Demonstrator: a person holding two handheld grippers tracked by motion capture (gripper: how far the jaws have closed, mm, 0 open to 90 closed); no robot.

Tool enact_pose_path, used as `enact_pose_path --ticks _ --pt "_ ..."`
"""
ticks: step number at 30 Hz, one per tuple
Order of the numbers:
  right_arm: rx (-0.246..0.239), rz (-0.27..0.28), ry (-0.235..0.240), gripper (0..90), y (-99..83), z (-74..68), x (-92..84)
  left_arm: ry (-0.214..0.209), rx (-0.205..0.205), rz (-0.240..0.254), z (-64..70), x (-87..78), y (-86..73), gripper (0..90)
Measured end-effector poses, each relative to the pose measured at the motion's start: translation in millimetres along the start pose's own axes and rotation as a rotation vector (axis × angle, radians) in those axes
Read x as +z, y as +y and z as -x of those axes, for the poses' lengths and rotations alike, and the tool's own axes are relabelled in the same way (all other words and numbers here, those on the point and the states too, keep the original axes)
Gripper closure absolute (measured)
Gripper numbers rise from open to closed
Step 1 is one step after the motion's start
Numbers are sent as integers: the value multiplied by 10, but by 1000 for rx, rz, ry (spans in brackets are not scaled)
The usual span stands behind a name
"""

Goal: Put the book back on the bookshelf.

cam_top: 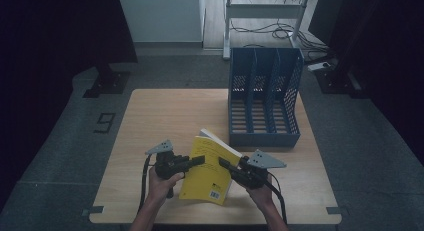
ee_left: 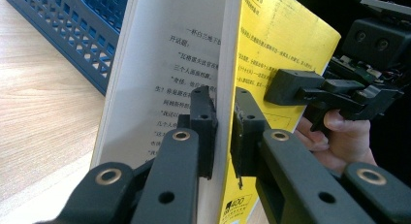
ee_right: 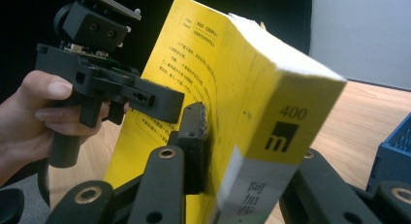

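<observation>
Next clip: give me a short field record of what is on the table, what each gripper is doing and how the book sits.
held item: thick yellow paperback book, raised off the table, tilted
left gripper: shut on the book's yellow cover, printed page to one side
right gripper: shut across the book at its spine
nearby: blue perforated plastic file organiser, upright, beyond the book
surface: light wooden table

Blue file rack (cam_top: 264,98) on wooden table (cam_top: 155,126)

We see dim room, grey floor (cam_top: 60,156), pale wall (cam_top: 160,16) at back, white metal rack (cam_top: 265,11) with cables (cam_top: 280,28), dark drapes (cam_top: 50,31) either side, wooden table (cam_top: 160,116).
</observation>
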State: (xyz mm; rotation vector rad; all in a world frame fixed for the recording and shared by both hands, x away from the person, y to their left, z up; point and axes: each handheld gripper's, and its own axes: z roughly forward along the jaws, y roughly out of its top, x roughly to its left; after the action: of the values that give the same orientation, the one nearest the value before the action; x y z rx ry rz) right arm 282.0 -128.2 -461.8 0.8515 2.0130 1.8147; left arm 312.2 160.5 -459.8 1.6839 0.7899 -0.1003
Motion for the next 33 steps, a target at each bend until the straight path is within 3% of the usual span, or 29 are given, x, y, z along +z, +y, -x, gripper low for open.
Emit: enact_pose_path --ticks 12,18,24,33 --pt "56 24 -11 687 -38 1 48 11 10 0 27 21 6 821" --pt "-31 33 -63 699 -18 -73 30 12 12 9 31 37 8 818" --pt "-89 35 -90 717 46 -90 -39 -6 20 3 49 88 15 807" --pt "-58 32 -58 714 55 -53 -60 -18 21 -4 44 72 12 792"
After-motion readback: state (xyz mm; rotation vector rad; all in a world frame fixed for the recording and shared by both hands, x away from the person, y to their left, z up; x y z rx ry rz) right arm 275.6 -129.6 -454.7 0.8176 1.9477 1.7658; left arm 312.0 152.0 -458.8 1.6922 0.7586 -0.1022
